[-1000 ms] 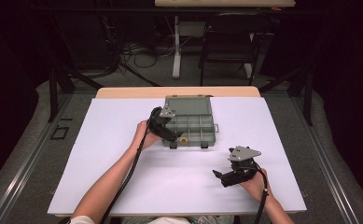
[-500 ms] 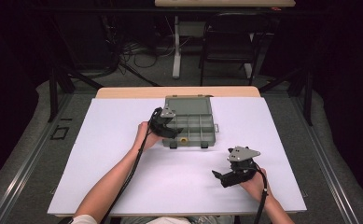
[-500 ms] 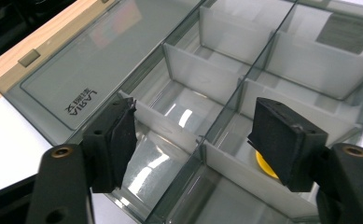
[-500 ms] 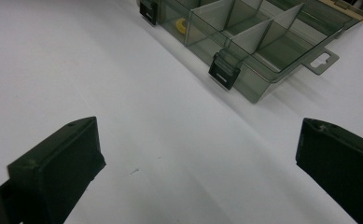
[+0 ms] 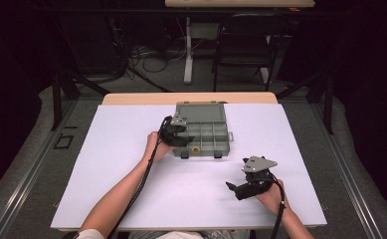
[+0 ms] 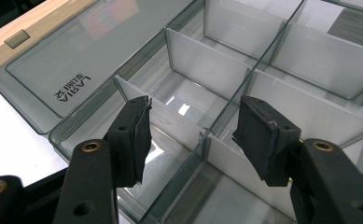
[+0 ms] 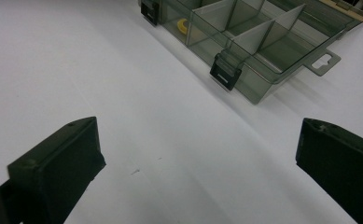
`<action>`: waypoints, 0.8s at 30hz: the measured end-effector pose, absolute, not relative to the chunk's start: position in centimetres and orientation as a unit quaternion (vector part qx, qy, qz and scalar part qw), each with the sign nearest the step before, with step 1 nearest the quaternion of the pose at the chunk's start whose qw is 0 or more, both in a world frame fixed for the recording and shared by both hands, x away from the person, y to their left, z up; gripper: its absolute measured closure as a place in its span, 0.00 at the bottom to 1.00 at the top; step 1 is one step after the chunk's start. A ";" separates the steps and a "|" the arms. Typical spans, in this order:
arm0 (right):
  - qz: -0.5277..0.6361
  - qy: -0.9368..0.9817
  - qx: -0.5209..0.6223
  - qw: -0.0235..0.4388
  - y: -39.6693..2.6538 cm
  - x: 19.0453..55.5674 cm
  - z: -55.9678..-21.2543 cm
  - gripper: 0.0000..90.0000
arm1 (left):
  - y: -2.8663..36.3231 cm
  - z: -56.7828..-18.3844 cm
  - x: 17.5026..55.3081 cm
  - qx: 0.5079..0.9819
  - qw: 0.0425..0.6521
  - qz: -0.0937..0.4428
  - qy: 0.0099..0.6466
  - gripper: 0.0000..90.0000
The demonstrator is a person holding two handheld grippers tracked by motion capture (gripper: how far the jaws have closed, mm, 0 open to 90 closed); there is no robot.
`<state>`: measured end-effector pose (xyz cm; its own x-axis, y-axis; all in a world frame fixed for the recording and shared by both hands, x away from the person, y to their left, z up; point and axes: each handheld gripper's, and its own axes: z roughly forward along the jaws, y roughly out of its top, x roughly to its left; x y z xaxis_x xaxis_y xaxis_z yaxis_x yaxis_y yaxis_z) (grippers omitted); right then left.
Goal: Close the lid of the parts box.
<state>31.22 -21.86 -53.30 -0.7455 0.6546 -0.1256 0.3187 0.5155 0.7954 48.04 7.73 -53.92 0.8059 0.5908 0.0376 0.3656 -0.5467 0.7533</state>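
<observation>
- Open grey compartment box point(image 5: 204, 132) sits mid-bench point(image 5: 131, 199); rigid, light plastic, probably slippery.
- Its thin divider point(image 6: 206, 148), best pinched at the top edge, stands untouched between the left hand-held gripper point(image 6: 195, 133), jaws just closing.
- Right hand-held gripper point(image 7: 193, 158) spread wide, empty.

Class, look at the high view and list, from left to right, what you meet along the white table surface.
Left gripper in the person's left hand, over the open grey translucent plastic compartment box → small yellow round item in the box's front compartment → right gripper, black with a grey three-cornered plate, near the front edge.
</observation>
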 end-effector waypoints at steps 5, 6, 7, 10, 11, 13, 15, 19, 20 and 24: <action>0.399 0.845 0.287 0.209 -21.9 31.2 -53.3 0.00 | 7.7 -54.0 48.0 0.867 0.388 0.147 0.276 0.53; 0.400 0.845 0.287 0.210 -21.9 31.2 -53.3 0.00 | 7.7 -54.0 48.0 0.868 0.387 0.147 0.276 0.54; 0.399 0.845 0.287 0.211 -21.9 31.2 -53.3 0.00 | 7.7 -54.0 48.0 0.866 0.388 0.146 0.278 0.54; 0.401 0.845 0.287 0.208 -21.9 31.2 -53.3 0.00 | 7.7 -54.2 48.0 0.863 0.394 0.138 0.284 0.54; 0.403 0.844 0.287 0.207 -21.9 31.2 -53.2 0.00 | 7.6 -54.2 48.0 0.863 0.394 0.139 0.283 0.55; 0.405 0.842 0.290 0.206 -21.9 31.2 -53.2 0.00 | 7.5 -54.1 47.9 0.866 0.388 0.146 0.281 0.57; 0.409 0.840 0.294 0.203 -22.0 31.3 -53.2 0.00 | 7.3 -54.1 47.8 0.866 0.385 0.151 0.281 0.57; 0.419 0.834 0.301 0.196 -22.3 31.5 -53.1 0.00 | 7.4 -54.2 47.8 0.864 0.387 0.151 0.286 0.58; 0.422 0.832 0.302 0.195 -22.3 31.6 -53.1 0.00 | 7.4 -54.1 47.8 0.864 0.386 0.150 0.286 0.58; 0.422 0.832 0.304 0.193 -22.2 32.0 -53.0 0.00 | 7.4 -54.2 47.8 0.862 0.390 0.148 0.289 0.58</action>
